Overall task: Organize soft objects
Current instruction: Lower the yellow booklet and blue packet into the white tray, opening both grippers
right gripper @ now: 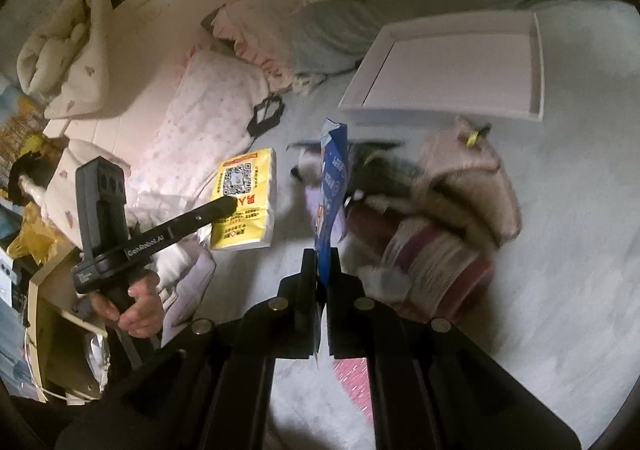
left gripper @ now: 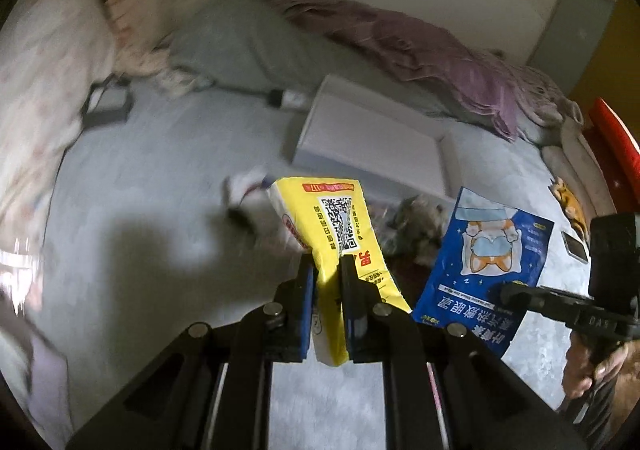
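Note:
My left gripper [left gripper: 329, 264] is shut on a yellow tissue pack [left gripper: 340, 238] with a QR code, holding it up over the grey bed. In the right wrist view the same yellow tissue pack [right gripper: 246, 198] hangs at the tip of the left gripper [right gripper: 228, 206], held by a hand. My right gripper [right gripper: 320, 258] is shut on a blue pouch [right gripper: 332, 186] seen edge-on. In the left wrist view the blue pouch [left gripper: 488, 262] shows a cartoon dog, pinched by the right gripper [left gripper: 508, 292]. A white tray [right gripper: 452, 66] lies beyond, bare inside.
A pile of soft things, pink knitwear [right gripper: 468, 178] on a maroon striped cloth [right gripper: 432, 258], lies right of the pouch. Pink pillows [right gripper: 208, 118], a grey blanket [left gripper: 236, 42] and a purple cloth [left gripper: 420, 46] crowd the bed's far side. A phone [left gripper: 575, 248] lies at right.

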Tool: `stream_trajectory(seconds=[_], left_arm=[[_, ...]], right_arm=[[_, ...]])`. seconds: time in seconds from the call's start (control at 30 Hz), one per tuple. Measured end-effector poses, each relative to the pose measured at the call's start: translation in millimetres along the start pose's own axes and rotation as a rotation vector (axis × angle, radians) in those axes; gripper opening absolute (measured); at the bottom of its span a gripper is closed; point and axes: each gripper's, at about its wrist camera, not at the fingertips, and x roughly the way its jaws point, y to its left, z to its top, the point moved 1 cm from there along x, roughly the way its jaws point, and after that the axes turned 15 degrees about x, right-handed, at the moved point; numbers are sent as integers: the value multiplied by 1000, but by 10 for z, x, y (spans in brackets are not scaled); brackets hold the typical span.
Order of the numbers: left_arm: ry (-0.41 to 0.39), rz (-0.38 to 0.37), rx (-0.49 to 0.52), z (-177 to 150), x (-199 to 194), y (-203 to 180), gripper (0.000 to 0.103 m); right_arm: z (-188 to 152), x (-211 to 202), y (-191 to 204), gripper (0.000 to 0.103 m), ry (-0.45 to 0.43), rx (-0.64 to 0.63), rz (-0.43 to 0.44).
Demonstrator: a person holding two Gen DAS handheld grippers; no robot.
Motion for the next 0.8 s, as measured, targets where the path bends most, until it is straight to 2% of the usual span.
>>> stream_trajectory(seconds=[0.13,0.23,0.37,0.43,0.6,0.67,0.8], left_arm=[[-9,-46,61,381,265,-60,11],[-6,-89,70,647,529,-90,11],[0,-108,49,967,829,-96,11],[-3,-94,60,1102,968,-111,11],[16,-66,43,1309,1358,-53,11],[27,-57,24,1350,1508,-5,11],[101,-75,-29,1409,1910,79,11]], right_arm=[[299,-38,-125,5,-26,20,-41],[579,-65,-261,6,-57,42,-56],[942,-138,-429,5,-113,69,-42],[1107,-131,-511,5,-135,84,-60],[1365,53,-701,6,-153,105,-139],[1431,73,-780,6,-160,101,-142],[1596,123,-872,5,-198,85,-174]])
